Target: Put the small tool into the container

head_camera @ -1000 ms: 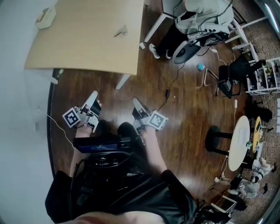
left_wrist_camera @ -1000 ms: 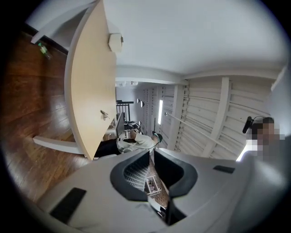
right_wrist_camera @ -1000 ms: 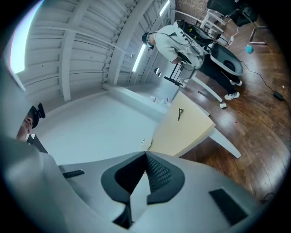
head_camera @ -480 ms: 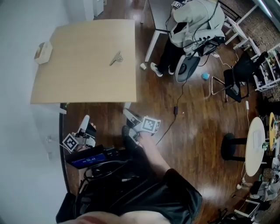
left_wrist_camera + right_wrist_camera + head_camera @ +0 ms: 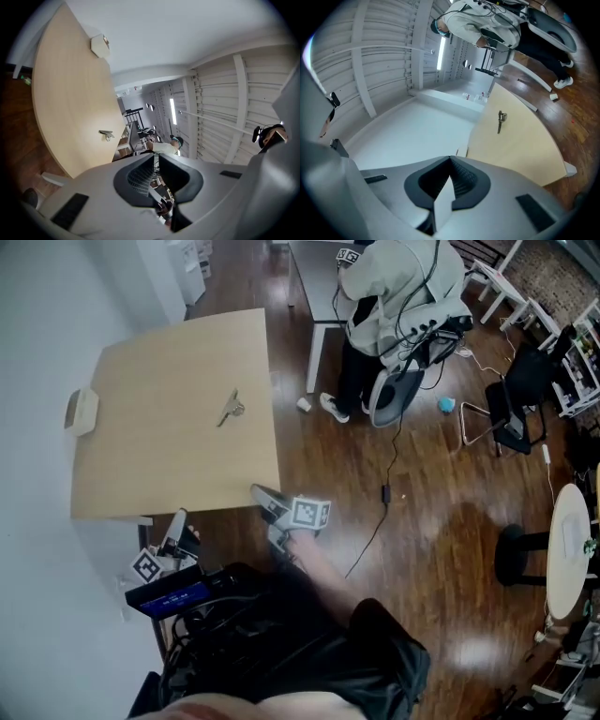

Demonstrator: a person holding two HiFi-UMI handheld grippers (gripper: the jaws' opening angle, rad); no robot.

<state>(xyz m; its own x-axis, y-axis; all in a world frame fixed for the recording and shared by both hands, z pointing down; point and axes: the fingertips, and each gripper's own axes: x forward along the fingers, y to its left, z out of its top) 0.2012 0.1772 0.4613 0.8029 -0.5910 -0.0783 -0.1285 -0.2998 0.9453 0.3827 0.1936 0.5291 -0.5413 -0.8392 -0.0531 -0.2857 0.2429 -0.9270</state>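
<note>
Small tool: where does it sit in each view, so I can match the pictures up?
Head view: the small tool lies upper left of centre, near the middle of the table.
Left gripper view: the small tool lies left of centre, close to the table's right-hand edge.
Right gripper view: the small tool lies right of centre, on the table.
Shared landmark: the light wooden table.
</note>
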